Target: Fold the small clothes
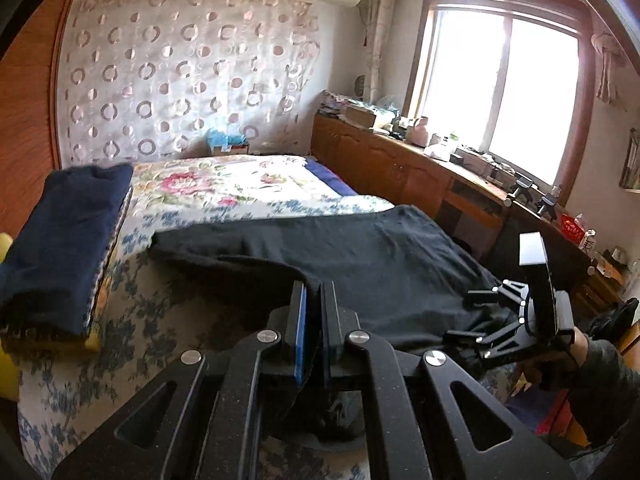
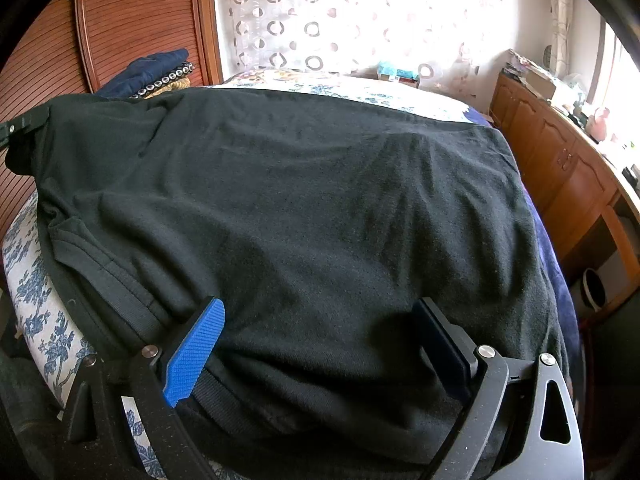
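At far left we see a folded pile (image 1: 60, 248) already done. Our left tongs (image 1: 314, 328) are clenched on the near edge of the black shirt (image 2: 304, 208), spread on the bed (image 1: 224, 184). Our right tongs (image 2: 320, 344) hang released over its hem; we judge folding has barely begun.

Home bedroom: floral bed (image 1: 224, 184), wooden cabinets (image 1: 384, 164).

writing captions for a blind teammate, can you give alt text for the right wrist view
An open gripper with blue pads hovers over the near edge of a black shirt spread flat on a floral bed. Folded dark clothes are stacked at the far left, against a wooden wardrobe.
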The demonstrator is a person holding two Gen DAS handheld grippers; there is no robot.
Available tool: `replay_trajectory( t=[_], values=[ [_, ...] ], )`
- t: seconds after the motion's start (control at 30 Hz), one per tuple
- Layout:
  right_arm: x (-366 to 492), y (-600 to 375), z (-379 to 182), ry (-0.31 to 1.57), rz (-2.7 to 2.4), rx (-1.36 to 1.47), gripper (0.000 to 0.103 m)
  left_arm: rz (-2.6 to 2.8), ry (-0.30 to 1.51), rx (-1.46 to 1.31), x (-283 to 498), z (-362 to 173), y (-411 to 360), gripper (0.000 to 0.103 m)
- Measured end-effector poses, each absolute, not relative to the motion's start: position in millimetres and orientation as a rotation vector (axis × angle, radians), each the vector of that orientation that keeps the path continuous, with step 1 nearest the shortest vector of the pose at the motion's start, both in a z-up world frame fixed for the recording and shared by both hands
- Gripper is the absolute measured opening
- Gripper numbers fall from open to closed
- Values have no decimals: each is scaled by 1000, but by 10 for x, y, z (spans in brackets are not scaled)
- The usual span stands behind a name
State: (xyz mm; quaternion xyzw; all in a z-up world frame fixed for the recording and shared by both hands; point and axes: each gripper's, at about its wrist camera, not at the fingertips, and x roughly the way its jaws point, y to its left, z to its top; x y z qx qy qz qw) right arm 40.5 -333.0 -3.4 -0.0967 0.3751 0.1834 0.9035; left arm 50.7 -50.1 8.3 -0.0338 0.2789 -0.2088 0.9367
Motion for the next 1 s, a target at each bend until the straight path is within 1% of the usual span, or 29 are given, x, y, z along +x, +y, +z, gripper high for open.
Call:
replay_trajectory(
  t=[0.17,0.47,0.57,0.7,0.73,0.77,0.8,0.83,0.87,0.9,0.97,1.0],
  values=[
    [309,-3473,65,730,382,-170,95,-495,524,-32,607,359,-791,7],
    [148,-3926,282,652,312,-149,95,-645,485,61,847,770,-1600,7],
    [60,-4073,357,626,274,-147,95,-693,488,78,852,843,-1830,7],
    [-38,-4269,414,601,237,-120,95,-721,530,83,864,794,-1951,7],
    [-23,-4311,440,598,232,-112,95,-715,533,83,873,774,-1958,11],
    [-29,-4338,445,601,235,-109,95,-714,532,84,862,749,-1940,23],
    [-33,-4364,446,601,236,-101,95,-711,531,84,865,737,-1929,31],
    [-28,-4366,441,602,240,-96,95,-706,529,80,854,720,-1915,45],
    [-22,-4368,433,603,243,-93,95,-701,528,77,846,705,-1890,49],
    [-11,-4359,422,604,247,-92,95,-691,531,75,843,684,-1861,51],
    [6,-4332,394,606,261,-90,95,-669,542,72,834,635,-1775,64],
    [22,-4307,381,608,271,-89,95,-660,546,69,825,603,-1713,68]
  ],
)
